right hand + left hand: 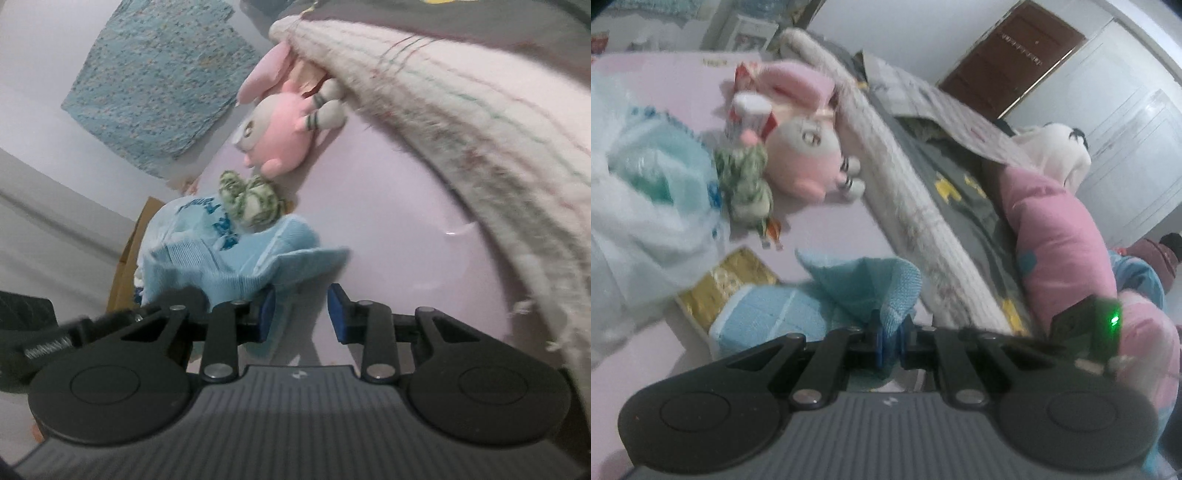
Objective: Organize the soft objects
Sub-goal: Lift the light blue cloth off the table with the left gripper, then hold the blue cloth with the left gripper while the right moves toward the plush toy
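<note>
My left gripper [891, 338] is shut on the edge of a light blue knit cloth [864, 286] and holds it just above the pale pink table [827, 225]. The same cloth [243, 266] lies in front of my right gripper [301, 314], which is open, its left pad touching the cloth's edge. A pink plush bunny [805, 147] lies farther back beside the bed; it also shows in the right wrist view [280, 136]. A small green-and-white plush [748, 184] lies next to it and also shows in the right wrist view [255, 203].
A thick cream blanket [905, 192] edges the bed along the table's right side. A pink pillow [1056, 236] and a white plush [1052, 147] lie on the bed. A plastic bag of blue fabric [650, 184], a gold box [727, 284] and a red-white carton [750, 110] are on the table.
</note>
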Demonstrator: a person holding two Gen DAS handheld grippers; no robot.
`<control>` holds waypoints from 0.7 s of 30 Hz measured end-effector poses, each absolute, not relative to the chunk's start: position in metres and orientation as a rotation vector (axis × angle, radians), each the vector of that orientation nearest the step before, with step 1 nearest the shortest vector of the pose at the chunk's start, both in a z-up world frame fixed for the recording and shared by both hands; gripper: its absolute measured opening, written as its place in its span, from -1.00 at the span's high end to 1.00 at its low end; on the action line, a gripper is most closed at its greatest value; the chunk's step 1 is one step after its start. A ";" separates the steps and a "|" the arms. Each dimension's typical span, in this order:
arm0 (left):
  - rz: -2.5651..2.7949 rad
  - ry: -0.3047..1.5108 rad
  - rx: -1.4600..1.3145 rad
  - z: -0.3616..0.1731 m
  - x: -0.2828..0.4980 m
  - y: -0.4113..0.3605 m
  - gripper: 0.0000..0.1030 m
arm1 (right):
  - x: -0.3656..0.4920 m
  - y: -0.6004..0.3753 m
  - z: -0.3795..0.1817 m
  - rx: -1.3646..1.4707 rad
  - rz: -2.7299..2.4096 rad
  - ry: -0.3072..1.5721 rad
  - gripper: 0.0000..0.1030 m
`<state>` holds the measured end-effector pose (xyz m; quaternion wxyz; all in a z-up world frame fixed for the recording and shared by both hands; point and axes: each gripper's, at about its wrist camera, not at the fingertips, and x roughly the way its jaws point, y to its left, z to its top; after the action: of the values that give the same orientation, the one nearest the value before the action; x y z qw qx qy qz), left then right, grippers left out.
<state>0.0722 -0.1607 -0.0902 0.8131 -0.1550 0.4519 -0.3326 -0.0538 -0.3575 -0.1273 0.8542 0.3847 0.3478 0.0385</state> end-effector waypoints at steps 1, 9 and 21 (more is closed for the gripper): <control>-0.709 0.977 -0.331 -0.095 0.072 -0.162 0.83 | -0.055 -0.359 -0.128 0.811 0.072 0.731 0.39; -0.663 1.061 -0.344 -0.123 0.069 -0.153 0.82 | -0.063 -0.361 -0.125 0.831 0.062 0.702 0.39; -0.603 1.087 -0.374 -0.141 0.068 -0.137 0.67 | -0.043 -0.328 -0.107 0.731 0.145 0.718 0.13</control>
<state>0.0681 -0.1373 -0.1411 0.7965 -0.1740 0.5063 -0.2809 -0.0427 -0.3278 -0.1071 0.8692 0.3493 0.3431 0.0692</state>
